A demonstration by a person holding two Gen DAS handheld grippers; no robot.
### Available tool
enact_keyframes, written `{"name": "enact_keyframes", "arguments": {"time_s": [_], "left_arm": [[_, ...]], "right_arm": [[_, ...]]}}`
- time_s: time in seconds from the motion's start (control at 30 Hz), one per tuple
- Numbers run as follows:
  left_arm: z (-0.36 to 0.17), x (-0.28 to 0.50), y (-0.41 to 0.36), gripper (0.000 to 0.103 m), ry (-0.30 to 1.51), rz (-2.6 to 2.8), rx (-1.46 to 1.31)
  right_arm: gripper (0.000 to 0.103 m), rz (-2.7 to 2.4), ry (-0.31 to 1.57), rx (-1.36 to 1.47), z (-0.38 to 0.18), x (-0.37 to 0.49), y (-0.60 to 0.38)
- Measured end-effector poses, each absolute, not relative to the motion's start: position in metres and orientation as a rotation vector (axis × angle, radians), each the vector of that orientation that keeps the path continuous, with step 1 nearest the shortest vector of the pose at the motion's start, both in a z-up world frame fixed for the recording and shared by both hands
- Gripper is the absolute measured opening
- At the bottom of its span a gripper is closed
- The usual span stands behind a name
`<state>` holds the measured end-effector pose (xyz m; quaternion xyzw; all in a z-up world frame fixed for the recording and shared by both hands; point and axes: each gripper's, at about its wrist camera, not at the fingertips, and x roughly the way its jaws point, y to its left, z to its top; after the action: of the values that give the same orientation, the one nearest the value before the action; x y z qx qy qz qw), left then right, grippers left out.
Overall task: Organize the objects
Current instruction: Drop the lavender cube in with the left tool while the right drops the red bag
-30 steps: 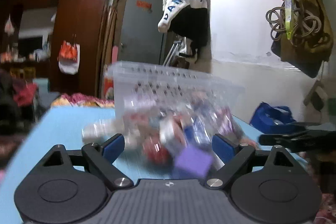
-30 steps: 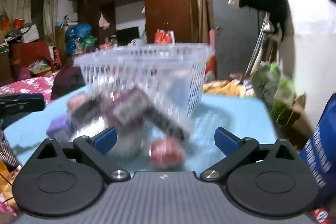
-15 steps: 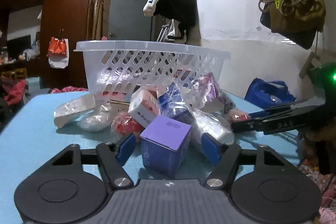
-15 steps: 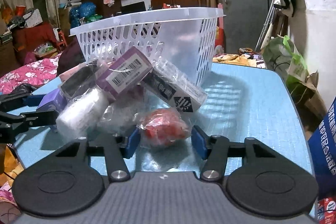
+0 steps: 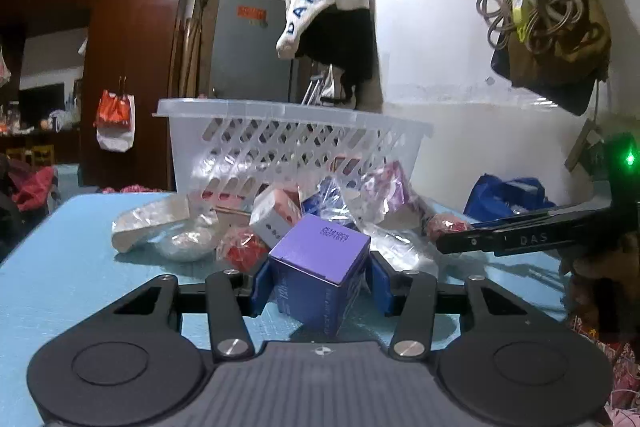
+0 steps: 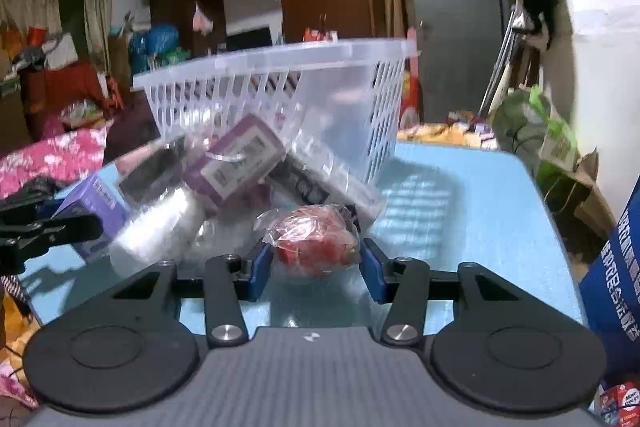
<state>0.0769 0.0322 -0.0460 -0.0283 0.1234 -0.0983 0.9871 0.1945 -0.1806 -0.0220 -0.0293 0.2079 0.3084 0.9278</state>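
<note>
While my left gripper (image 5: pixel 318 285) closes, its blue pads press both sides of the purple box (image 5: pixel 320 273) on the blue table (image 5: pixel 60 267), before the white basket (image 5: pixel 288 143). Through the right camera, my right gripper (image 6: pixel 318 265) closes onto a red wrapped packet (image 6: pixel 314 241) beside the pile.

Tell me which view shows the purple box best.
The left wrist view. There the purple box fills the centre, its top, printed code and front faces sharp, between the blue pads of the closing left hand-held gripper. The right wrist view shows it only at the left edge, smaller, blurred and partly behind the gripper's black finger.
</note>
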Motion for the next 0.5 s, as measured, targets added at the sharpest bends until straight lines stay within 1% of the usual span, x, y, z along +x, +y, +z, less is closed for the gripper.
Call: {"name": "enact_keyframes", "arguments": {"time_s": [0.5], "left_arm": [[-0.049, 0.071, 0.052, 0.054, 0.229, -0.168, -0.122]], "right_arm": [[0.051, 0.617, 0.330, -0.055, -0.020, 0.187, -0.182]]}}
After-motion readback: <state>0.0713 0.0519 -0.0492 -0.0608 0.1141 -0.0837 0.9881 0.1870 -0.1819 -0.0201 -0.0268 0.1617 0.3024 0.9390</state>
